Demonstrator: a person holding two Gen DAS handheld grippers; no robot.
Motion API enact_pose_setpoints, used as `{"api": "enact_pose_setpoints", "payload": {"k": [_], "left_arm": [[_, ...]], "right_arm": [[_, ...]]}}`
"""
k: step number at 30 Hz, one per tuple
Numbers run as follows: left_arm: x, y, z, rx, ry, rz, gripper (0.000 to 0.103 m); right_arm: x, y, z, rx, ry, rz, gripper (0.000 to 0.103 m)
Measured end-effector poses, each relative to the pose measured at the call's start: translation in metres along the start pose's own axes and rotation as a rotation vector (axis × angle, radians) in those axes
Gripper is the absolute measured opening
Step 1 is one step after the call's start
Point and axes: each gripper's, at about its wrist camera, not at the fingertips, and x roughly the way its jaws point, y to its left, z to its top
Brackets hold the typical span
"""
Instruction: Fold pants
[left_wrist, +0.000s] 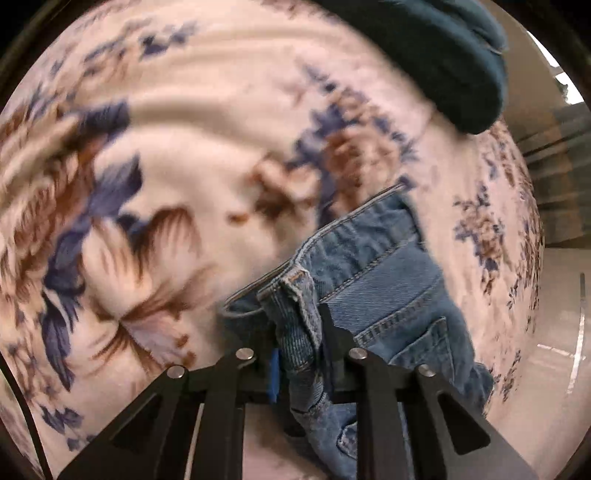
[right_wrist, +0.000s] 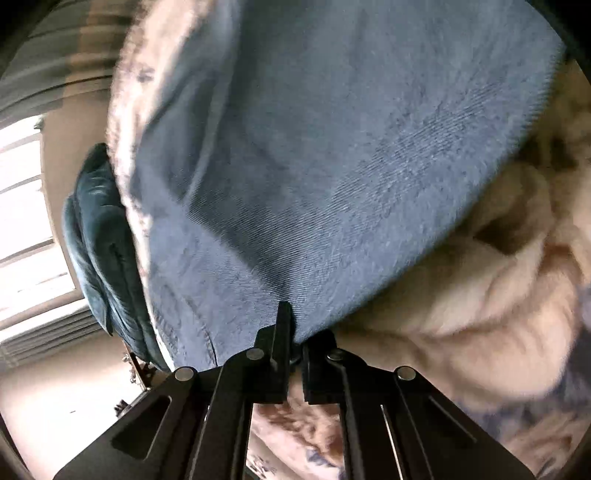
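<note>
While the blue denim pants (left_wrist: 373, 280) are raised over a cream blanket (left_wrist: 192, 155) printed with blue and brown flowers, their waistband, with a belt loop and stitched pocket seams, is pinched in the left tool (left_wrist: 295, 332), whose jaws are drawn narrow onto the bunched cloth. In the right wrist view, a broad plain stretch of the same denim (right_wrist: 332, 155) is seen filling most of the frame, and its lower edge is clamped in the right tool (right_wrist: 295, 332), the jaws brought close together on the fabric. The rumpled blanket (right_wrist: 480, 314) is seen below and to the right of the cloth there. A dark teal cushion (left_wrist: 454, 62) is seen lying at the blanket's far edge, and also beside the denim in the right wrist view (right_wrist: 103, 258), near a bright window (right_wrist: 26, 229). Both views are blurred.
</note>
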Motion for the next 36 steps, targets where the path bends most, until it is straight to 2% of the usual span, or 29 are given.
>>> {"api": "enact_pose_setpoints", "payload": {"k": [2, 3, 4, 5, 6, 8, 11, 13, 15, 17, 20, 21, 23, 25, 26, 28, 31, 33, 36], "left_arm": [[-0.008, 0.005, -0.006, -0.007, 0.028, 0.002, 0.021], [-0.018, 0.005, -0.014, 0.005, 0.019, 0.026, 0.025], [-0.032, 0.0, -0.023, 0.035, -0.008, 0.045, 0.029], [-0.041, -0.006, -0.031, 0.069, -0.025, 0.069, 0.033], [-0.051, -0.019, -0.041, 0.129, -0.042, 0.089, 0.035], [-0.06, -0.053, -0.057, 0.244, -0.05, 0.109, 0.056], [-0.052, -0.101, -0.067, 0.344, -0.047, 0.102, 0.062], [-0.025, -0.137, -0.063, 0.376, 0.027, 0.097, 0.062], [0.001, -0.167, -0.06, 0.401, 0.069, 0.095, 0.062], [0.025, -0.195, -0.058, 0.449, 0.106, 0.1, 0.062], [0.056, -0.223, -0.059, 0.486, 0.163, 0.142, 0.062], [0.063, -0.227, -0.062, 0.472, 0.19, 0.148, 0.062], [0.07, -0.227, -0.068, 0.401, 0.265, 0.101, 0.062], [0.076, -0.228, -0.078, 0.291, 0.351, 0.018, 0.062], [0.079, -0.23, -0.083, 0.256, 0.377, 0.008, 0.062], [0.087, -0.236, -0.095, 0.179, 0.443, -0.019, 0.062], [0.105, -0.255, -0.11, 0.096, 0.5, -0.026, 0.062], [0.117, -0.274, -0.116, 0.096, 0.504, 0.015, 0.062], [0.133, -0.295, -0.119, 0.213, 0.467, 0.159, 0.062]], "right_arm": [[-0.005, 0.001, 0.006, 0.005, 0.067, -0.018, 0.018], [-0.012, 0.008, 0.007, -0.025, 0.086, -0.032, 0.04], [-0.021, 0.017, 0.006, -0.066, 0.098, -0.056, 0.068], [-0.031, 0.028, 0.004, -0.116, 0.107, -0.106, 0.075], [-0.045, 0.042, 0.002, -0.183, 0.111, -0.151, 0.076], [-0.059, 0.067, 0.005, -0.285, 0.147, -0.193, 0.076], [-0.064, 0.119, 0.038, -0.437, 0.177, -0.175, 0.076], [-0.053, 0.151, 0.073, -0.494, 0.188, -0.169, 0.076], [-0.036, 0.183, 0.107, -0.527, 0.227, -0.131, 0.076], [-0.01, 0.217, 0.141, -0.61, 0.292, -0.117, 0.076], [0.043, 0.255, 0.165, -0.747, 0.427, -0.167, 0.076], [0.053, 0.259, 0.166, -0.777, 0.462, -0.177, 0.076], [0.075, 0.259, 0.168, -0.847, 0.518, -0.254, 0.076], [0.087, 0.254, 0.169, -0.862, 0.604, -0.235, 0.076], [0.086, 0.251, 0.171, -0.854, 0.615, -0.216, 0.076], [0.075, 0.243, 0.18, -0.838, 0.598, -0.185, 0.076], [0.05, 0.224, 0.204, -0.78, 0.517, -0.159, 0.076], [0.038, 0.209, 0.215, -0.73, 0.486, -0.143, 0.076], [0.02, 0.193, 0.233, -0.683, 0.44, -0.153, 0.076]]}}
